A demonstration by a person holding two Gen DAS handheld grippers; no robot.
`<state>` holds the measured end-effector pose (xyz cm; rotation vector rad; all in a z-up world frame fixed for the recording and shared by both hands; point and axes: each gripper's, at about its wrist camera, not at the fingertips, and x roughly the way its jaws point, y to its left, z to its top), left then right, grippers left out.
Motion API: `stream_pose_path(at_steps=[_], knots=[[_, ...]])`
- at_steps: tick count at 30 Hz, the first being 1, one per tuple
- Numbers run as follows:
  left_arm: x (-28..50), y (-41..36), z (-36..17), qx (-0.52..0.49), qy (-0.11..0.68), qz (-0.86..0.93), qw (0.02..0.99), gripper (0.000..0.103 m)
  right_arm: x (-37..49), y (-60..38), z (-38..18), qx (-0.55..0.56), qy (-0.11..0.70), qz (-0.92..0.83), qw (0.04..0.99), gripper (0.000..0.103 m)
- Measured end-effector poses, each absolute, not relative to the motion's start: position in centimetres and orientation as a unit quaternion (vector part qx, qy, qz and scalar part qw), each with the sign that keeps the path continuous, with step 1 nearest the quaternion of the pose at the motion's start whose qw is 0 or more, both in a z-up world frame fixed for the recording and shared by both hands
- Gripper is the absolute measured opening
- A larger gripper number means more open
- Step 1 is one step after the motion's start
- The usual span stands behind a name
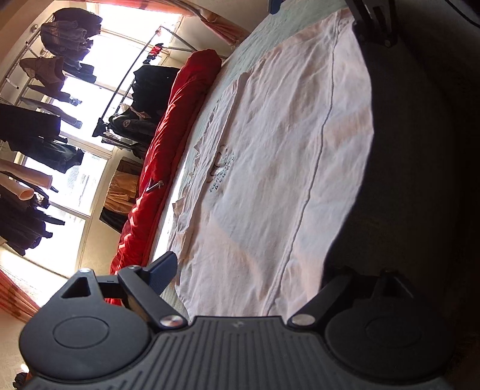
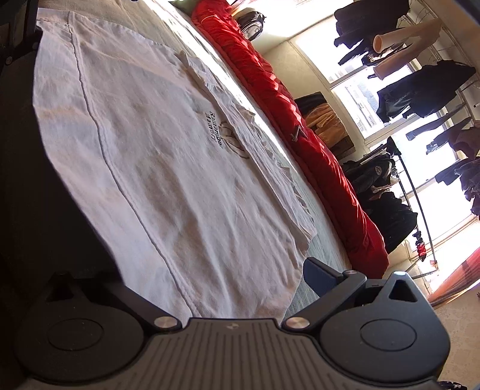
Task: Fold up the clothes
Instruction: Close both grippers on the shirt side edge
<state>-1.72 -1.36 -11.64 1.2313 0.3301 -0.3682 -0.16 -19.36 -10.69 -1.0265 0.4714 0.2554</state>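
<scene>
Across the bed (image 1: pixel 255 51) a white shirt (image 1: pixel 270 168) lies flat, printed side up; beyond it runs a red quilt (image 1: pixel 168 156), then hung clothes (image 1: pixel 39 132) by the window; the left gripper (image 1: pixel 255 270) and right gripper (image 2: pixel 210 270) both gape wide, seemingly straddling the shirt's near edge.

A rolled red quilt (image 1: pixel 168 168) lies along the far edge of the bed (image 1: pixel 240 57), lengthwise beside the pale bedsheet. Beyond it, dark jackets (image 2: pixel 420 90) hang from a metal clothes rack (image 1: pixel 126 78) before the bright window (image 2: pixel 354 99) (too glaring to see through). An orange curtain (image 1: pixel 222 27) hangs at the window's end.
</scene>
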Motion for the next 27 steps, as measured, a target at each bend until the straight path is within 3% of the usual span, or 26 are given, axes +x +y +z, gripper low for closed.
stream_pose_path(at_steps=[4, 6, 10, 11, 13, 15, 20, 27], knots=[[-2.1, -1.3, -12.0, 0.587, 0.158, -0.188, 0.772, 0.057, -0.1, -20.6, -10.6, -0.49, 0.232, 0.118, 0.832, 0.1], [-2.4, -1.5, -12.1, 0.594, 0.163, -0.201, 0.762, 0.035, -0.2, -21.1, -10.1, -0.478, 0.236, 0.129, 0.836, 0.093], [-2.5, -1.8, -12.4, 0.622, 0.162, -0.217, 0.735, 0.023, -0.9, -20.7, -9.3, -0.47, 0.241, 0.169, 0.832, 0.055], [-2.4, -1.7, -12.4, 0.622, 0.164, -0.22, 0.733, 0.02, -1.0, -20.5, -9.4, -0.474, 0.245, 0.178, 0.827, 0.051], [-2.3, -1.7, -12.2, 0.622, 0.167, -0.224, 0.732, 0.019, -1.3, -20.1, -9.6, -0.479, 0.258, 0.199, 0.816, 0.025], [-2.0, -1.8, -11.7, 0.617, 0.168, -0.219, 0.737, 0.019, -1.4, -19.7, -9.9, -0.478, 0.274, 0.215, 0.806, 0.01], [-1.3, -1.8, -10.6, 0.604, 0.17, -0.207, 0.75, 0.018, -1.6, -19.4, -10.3, -0.483, 0.286, 0.221, 0.797, 0.008], [0.2, -1.9, -8.8, 0.596, 0.159, -0.183, 0.766, 0.009, -0.5, -19.4, -7.5, -0.488, 0.251, 0.195, 0.813, 0.007]])
